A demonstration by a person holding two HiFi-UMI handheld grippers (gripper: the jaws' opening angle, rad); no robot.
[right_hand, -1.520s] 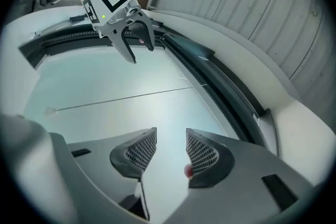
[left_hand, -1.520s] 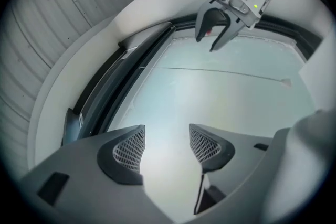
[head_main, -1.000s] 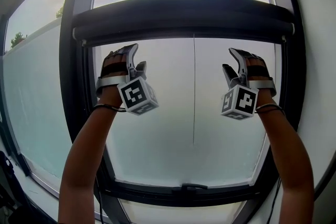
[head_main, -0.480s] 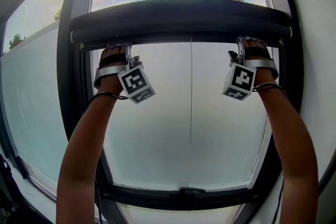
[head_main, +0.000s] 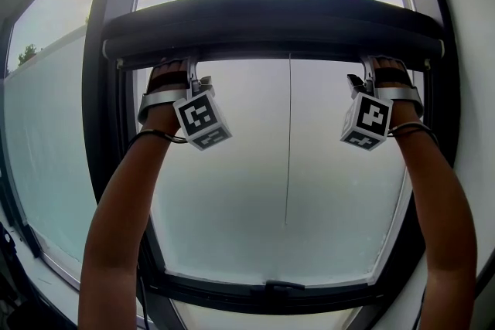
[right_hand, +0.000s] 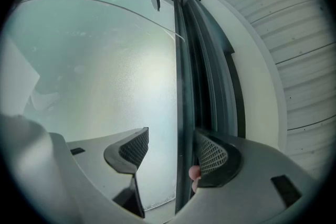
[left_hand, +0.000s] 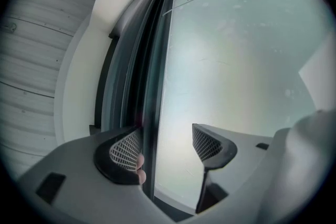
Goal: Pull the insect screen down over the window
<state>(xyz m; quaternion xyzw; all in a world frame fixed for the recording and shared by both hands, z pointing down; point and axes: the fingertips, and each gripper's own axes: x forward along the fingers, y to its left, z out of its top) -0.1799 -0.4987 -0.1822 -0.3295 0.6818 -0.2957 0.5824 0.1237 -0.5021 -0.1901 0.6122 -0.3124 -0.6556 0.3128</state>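
Observation:
The insect screen's dark pull bar (head_main: 271, 50) runs across the window's upper part, under its rolled dark housing (head_main: 271, 15). My left gripper (head_main: 190, 70) reaches up to the bar's left end and my right gripper (head_main: 369, 67) to its right end. In the left gripper view the bar's thin edge (left_hand: 153, 113) passes between the jaws of the left gripper (left_hand: 165, 147); the jaws stand apart, open. In the right gripper view the bar edge (right_hand: 181, 113) likewise lies between the spread jaws of the right gripper (right_hand: 170, 150), close to the right pad (right_hand: 211, 155).
A thin pull cord (head_main: 288, 143) hangs down the middle of the frosted pane (head_main: 232, 189). A window handle (head_main: 282, 287) sits on the lower frame. The dark window frame (head_main: 108, 127) rises at the left, a white wall (head_main: 472, 50) at the right.
Both grippers have risen from in front of the pane to the screen's bar, and their jaws now straddle its lower edge. The bar has stayed at about the same height.

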